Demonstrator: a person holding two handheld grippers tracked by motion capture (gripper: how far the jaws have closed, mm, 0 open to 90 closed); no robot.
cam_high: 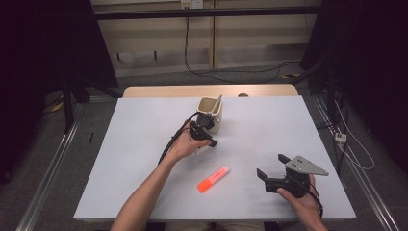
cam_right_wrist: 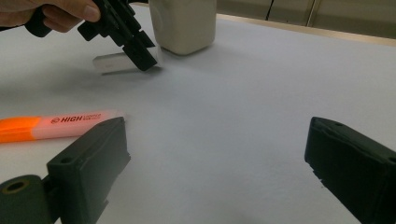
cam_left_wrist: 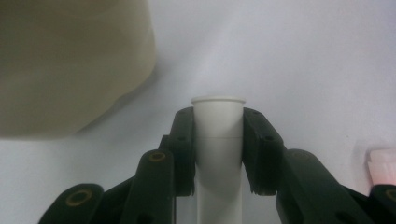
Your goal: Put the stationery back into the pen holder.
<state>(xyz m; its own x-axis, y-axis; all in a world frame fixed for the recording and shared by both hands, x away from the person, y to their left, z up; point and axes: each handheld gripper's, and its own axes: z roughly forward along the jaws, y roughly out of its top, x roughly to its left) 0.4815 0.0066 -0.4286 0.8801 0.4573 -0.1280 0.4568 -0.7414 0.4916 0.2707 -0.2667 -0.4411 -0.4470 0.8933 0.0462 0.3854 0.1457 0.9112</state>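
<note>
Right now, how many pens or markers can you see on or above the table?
3. A white marker is clamped in the left gripper; an orange highlighter lies on the table; one thin pen stands in the cup. The cup may hide more.

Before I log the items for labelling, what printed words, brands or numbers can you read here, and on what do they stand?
"HIGH": on the barrel of the orange highlighter, right gripper view.
A smaller word follows it, too blurred to read.
No print shows on the white marker, shut in the left gripper, or on the beige cup.
</note>
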